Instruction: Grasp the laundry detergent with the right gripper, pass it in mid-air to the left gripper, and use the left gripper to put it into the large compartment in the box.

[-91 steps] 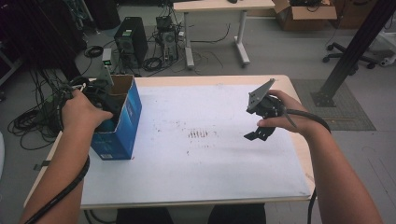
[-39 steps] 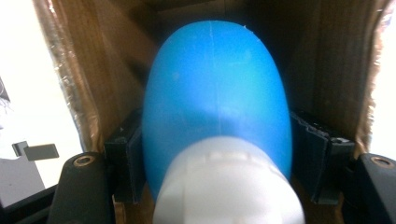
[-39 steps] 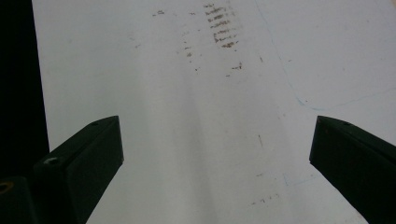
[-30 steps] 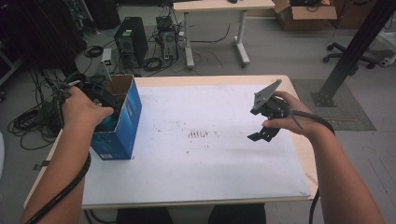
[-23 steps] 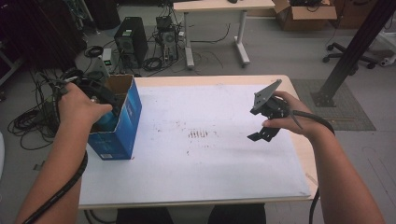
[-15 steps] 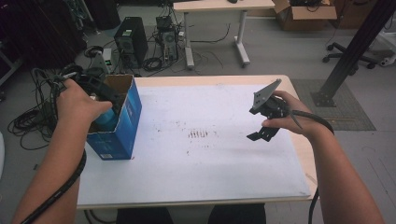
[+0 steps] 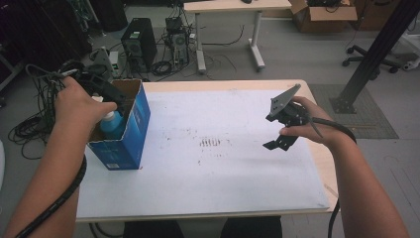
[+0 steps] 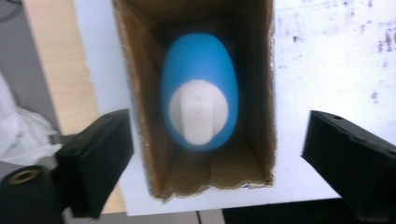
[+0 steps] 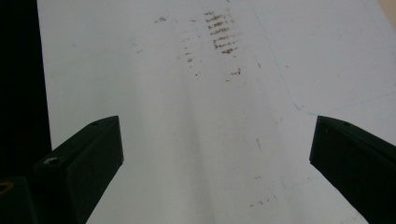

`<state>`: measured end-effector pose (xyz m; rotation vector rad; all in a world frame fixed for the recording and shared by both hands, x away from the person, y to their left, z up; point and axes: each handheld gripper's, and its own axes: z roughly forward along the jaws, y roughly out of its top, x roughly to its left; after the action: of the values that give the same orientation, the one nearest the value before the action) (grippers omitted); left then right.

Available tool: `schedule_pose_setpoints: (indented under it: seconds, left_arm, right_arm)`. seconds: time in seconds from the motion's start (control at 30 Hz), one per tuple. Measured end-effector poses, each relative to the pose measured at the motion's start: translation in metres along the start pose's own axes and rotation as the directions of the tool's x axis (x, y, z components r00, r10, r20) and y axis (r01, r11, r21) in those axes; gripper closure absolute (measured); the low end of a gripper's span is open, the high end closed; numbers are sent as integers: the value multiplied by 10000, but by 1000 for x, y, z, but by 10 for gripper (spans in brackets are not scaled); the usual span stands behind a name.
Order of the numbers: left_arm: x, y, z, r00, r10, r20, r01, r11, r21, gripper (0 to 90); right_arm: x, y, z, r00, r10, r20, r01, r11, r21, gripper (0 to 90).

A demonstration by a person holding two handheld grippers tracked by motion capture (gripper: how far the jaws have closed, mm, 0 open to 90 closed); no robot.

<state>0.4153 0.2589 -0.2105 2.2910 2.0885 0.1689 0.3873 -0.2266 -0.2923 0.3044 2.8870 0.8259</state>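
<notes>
Inside box [image 8: 261, 93], bottle [image 8: 198, 93] half-hidden

Box walls [image 8: 264, 84] hem bottle [image 8: 200, 88], open top, table [image 7: 223, 173] mid free

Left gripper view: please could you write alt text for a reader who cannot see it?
A blue bottle with a white cap stands inside an open blue cardboard box, seen from straight above. The left tool hangs over it, its two black jaws wide apart, outside the box walls.
</notes>
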Motion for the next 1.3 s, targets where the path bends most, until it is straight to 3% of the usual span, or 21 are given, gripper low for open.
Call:
schedule_pose_setpoints:
  seconds: [0.37,0.6,0.7,0.8,0.9,0.97,1.03,1.1,1.13,1.17,1.2,1.27,1.3]
  left_arm:
    - [-7,-1,-12,9975,635,-297,-647,9970,-423,2]
    - [-16,1,-23,9944,1053,-76,-1056,9928,-562,2]
    - [-22,2,-28,9888,1491,42,-1484,9863,-721,2]
    - [-31,5,-33,9756,2183,220,-2158,9727,-853,2]
    - [-40,8,-38,9537,2917,727,-2839,9535,-1008,2]
    - [-47,9,-40,9306,3455,1207,-3335,9364,-1091,2]
    - [-55,9,-41,8985,4133,1477,-3962,9086,-1322,2]
    - [-62,9,-41,8625,4805,1588,-4611,8754,-1448,2]
    - [-67,8,-41,8398,5184,1610,-4994,8541,-1449,2]
    - [-70,8,-41,8258,5385,1674,-5217,8423,-1356,2]
    - [-74,8,-40,8051,5669,1745,-5525,8238,-1274,2]
    - [-79,7,-41,7777,5957,2009,-5829,8030,-1243,2]
    - [-82,7,-41,7587,6168,2097,-6036,7867,-1297,2]
  right_arm:
    - [1,-1,0,10000,41,40,-41,10000,51,26]
    - [1,0,-4,10000,33,87,-34,10000,76,26]
    - [1,0,-6,9999,35,118,-36,10000,93,26]
    - [1,0,-7,9999,57,138,-59,9999,107,27]
    - [1,1,-9,9998,46,167,-49,9999,139,26]
    - [1,1,-9,9998,65,177,-68,9999,157,26]
    - [1,0,-9,9999,69,146,-72,9999,156,27]
    - [1,0,-8,9999,56,146,-59,9998,212,27]
    - [1,1,-8,9999,57,141,-60,9997,228,27]
    - [1,1,-8,9999,28,127,-31,9997,238,27]
    - [1,2,-8,9999,37,126,-40,9997,248,27]
    - [1,3,-9,9999,-11,119,8,9996,268,25]
    - [1,4,-9,9999,-50,117,47,9996,278,27]
